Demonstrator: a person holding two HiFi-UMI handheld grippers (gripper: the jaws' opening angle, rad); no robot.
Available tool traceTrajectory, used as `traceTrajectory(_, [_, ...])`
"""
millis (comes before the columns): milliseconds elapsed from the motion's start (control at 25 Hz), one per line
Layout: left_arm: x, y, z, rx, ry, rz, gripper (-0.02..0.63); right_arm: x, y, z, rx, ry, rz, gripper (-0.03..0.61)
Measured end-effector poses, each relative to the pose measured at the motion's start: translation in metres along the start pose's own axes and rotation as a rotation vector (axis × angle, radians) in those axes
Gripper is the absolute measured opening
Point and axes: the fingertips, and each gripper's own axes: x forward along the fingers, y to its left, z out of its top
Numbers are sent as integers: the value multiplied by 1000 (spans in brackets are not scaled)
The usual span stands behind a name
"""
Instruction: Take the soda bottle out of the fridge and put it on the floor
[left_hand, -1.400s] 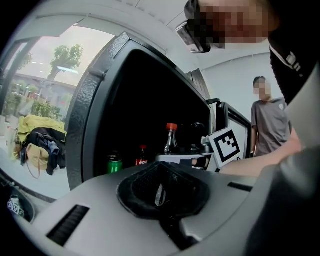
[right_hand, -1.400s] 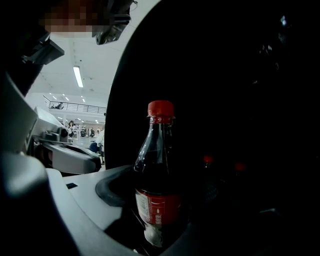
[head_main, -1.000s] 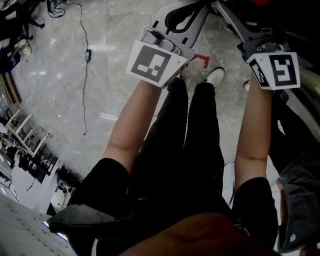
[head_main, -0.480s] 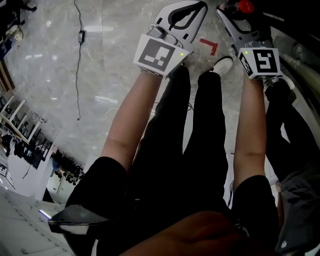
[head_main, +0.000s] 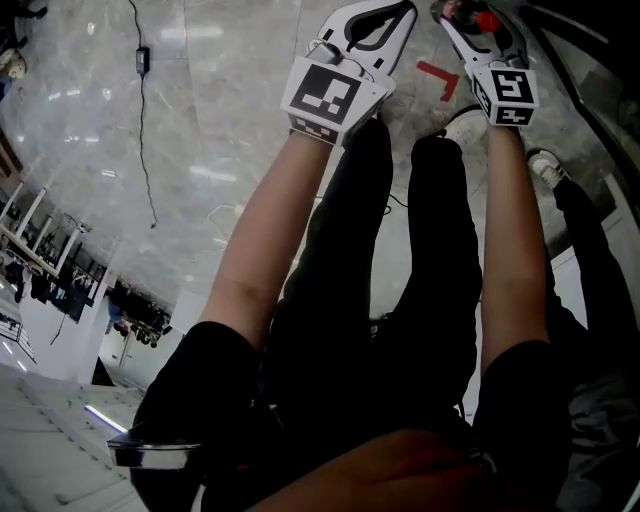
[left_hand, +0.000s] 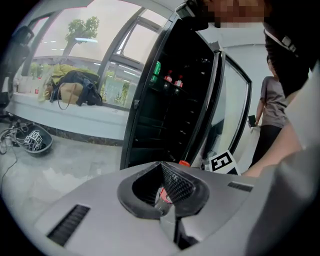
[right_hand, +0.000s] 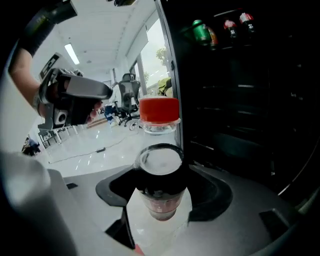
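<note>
The soda bottle (right_hand: 159, 165) has a red cap (right_hand: 159, 111) and dark drink inside. My right gripper (right_hand: 160, 192) is shut on its body and holds it in the air in front of the open fridge (right_hand: 240, 100). In the head view the right gripper (head_main: 470, 20) and the red cap (head_main: 487, 17) show at the top, above my legs. My left gripper (head_main: 365, 25) is just left of it, shut and empty. In the left gripper view the left gripper (left_hand: 167, 192) points at the fridge (left_hand: 170, 100), and the bottle's cap (left_hand: 184, 163) peeks over it.
A green can (right_hand: 201, 31) and red-capped bottles (right_hand: 237, 22) stand on an upper fridge shelf. The fridge door (left_hand: 230, 110) stands open. A person (left_hand: 272, 115) stands beyond it. On the marble floor are a red tape mark (head_main: 440, 78) and a cable (head_main: 145, 130).
Both grippers have moved farther out from my body and closer together. The right one still holds the bottle. The head view has swung a little.
</note>
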Motion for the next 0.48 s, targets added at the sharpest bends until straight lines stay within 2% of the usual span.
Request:
traceTrajectory(240, [21,13,-63,-15,66,-17,-3,47,-13,-92,7,117,-3,316])
traceTrajectory(480, [41,19,-88,1,81,-52,-3,77,-26,-152,-38,214,-4,316])
